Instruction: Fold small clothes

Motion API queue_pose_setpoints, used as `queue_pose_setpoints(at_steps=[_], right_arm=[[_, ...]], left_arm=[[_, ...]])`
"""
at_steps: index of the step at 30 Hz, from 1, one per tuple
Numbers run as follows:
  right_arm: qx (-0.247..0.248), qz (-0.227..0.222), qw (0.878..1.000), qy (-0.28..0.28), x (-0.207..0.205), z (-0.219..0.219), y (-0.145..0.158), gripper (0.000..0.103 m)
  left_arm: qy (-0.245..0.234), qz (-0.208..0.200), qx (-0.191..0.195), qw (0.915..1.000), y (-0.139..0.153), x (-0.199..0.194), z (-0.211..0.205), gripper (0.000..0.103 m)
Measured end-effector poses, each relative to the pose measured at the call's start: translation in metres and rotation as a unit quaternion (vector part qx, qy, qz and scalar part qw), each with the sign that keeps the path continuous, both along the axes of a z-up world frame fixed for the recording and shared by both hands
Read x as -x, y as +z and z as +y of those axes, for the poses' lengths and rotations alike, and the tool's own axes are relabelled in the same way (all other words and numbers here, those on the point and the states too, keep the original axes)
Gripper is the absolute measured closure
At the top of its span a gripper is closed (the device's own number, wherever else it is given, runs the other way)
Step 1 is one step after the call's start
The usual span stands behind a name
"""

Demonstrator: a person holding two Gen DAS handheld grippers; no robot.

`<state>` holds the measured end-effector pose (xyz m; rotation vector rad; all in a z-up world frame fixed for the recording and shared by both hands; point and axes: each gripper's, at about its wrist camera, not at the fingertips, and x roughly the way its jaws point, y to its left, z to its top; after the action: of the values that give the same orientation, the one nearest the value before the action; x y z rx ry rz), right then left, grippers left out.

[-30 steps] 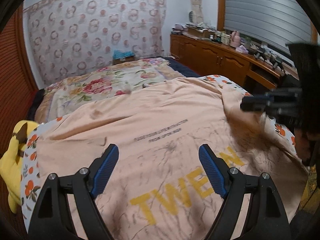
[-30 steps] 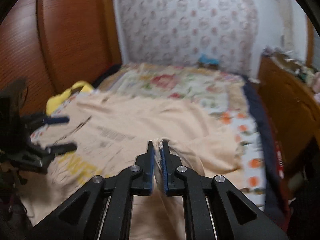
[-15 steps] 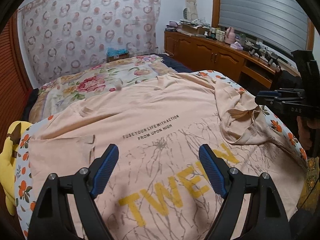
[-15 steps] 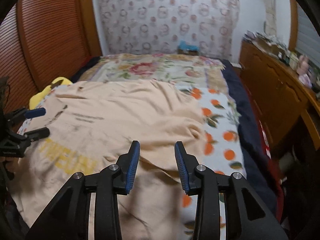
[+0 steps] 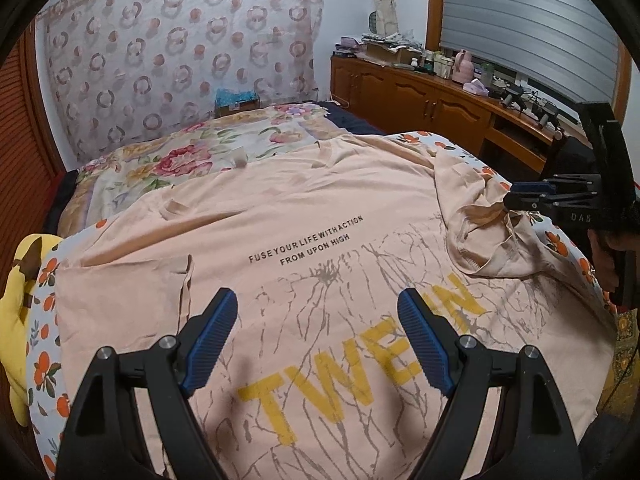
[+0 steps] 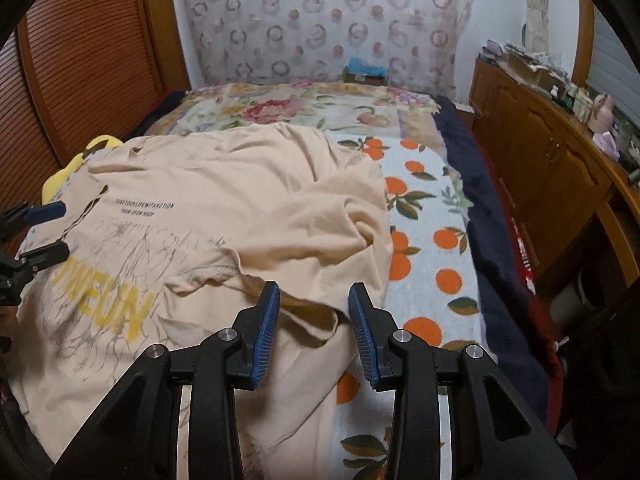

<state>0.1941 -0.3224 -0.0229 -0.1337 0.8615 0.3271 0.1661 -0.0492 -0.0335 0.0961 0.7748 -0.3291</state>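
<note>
A peach T-shirt with yellow letters and black print lies spread on the bed; it also shows in the right wrist view. Its right sleeve is folded in over the body and lies rumpled; in the right wrist view the sleeve lies just ahead of my fingers. My left gripper is open and empty, above the shirt's lower front. My right gripper is open and empty, just above the sleeve's edge; it shows at the right in the left wrist view.
The bed has an orange-print sheet and a floral quilt behind the shirt. A yellow plush lies at the left edge. A wooden cabinet with clutter runs along the right. A wooden slatted wall stands left.
My right gripper was shut on the sleeve, carried it over the shirt, then opened and let it drop. The sleeve now lies folded in. My left gripper stayed open over the shirt.
</note>
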Motion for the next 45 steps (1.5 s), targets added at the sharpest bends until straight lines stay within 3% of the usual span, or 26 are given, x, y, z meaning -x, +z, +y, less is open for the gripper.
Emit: queue_pose_setpoints(at_steps=[6, 9, 13, 21, 27, 32, 34, 37, 45], right_arm=[[0.004, 0.011, 0.999, 0.043, -0.008, 0.021, -0.005, 0.067], [0.038, 0.027, 0.998, 0.053, -0.013, 0.031, -0.014, 0.067], [0.059, 0.039, 0.995, 0.067, -0.014, 0.034, -0.023, 0.095], [0.018, -0.006, 0.997, 0.079, -0.019, 0.044, 0.011, 0.102], [-0.007, -0.027, 0.989, 0.145, -0.033, 0.093, 0.039, 0.103], [-0.018, -0.024, 0.983, 0.182, -0.049, 0.136, 0.038, 0.1], [-0.017, -0.013, 0.983, 0.181, -0.058, 0.144, 0.032, 0.088], [-0.007, 0.01, 0.985, 0.172, -0.067, 0.145, 0.023, 0.077], [-0.004, 0.004, 0.991, 0.134, -0.048, 0.101, 0.025, 0.075]], left_arm=[[-0.002, 0.003, 0.002, 1.0, -0.002, 0.004, 0.001, 0.02], [-0.004, 0.006, 0.001, 1.0, -0.005, 0.005, 0.001, 0.02], [-0.004, 0.008, 0.001, 1.0, -0.007, 0.006, 0.002, 0.02], [0.003, 0.005, 0.003, 1.0, -0.005, 0.01, 0.01, 0.02], [0.018, 0.002, 0.008, 0.9998, -0.002, 0.012, 0.021, 0.02], [0.024, 0.004, 0.008, 0.9997, -0.002, 0.014, 0.024, 0.02], [0.024, 0.004, 0.007, 0.9997, -0.003, 0.014, 0.026, 0.02], [0.023, 0.004, 0.006, 0.9997, -0.003, 0.015, 0.025, 0.02], [0.01, 0.007, 0.003, 0.9999, -0.005, 0.009, 0.012, 0.02]])
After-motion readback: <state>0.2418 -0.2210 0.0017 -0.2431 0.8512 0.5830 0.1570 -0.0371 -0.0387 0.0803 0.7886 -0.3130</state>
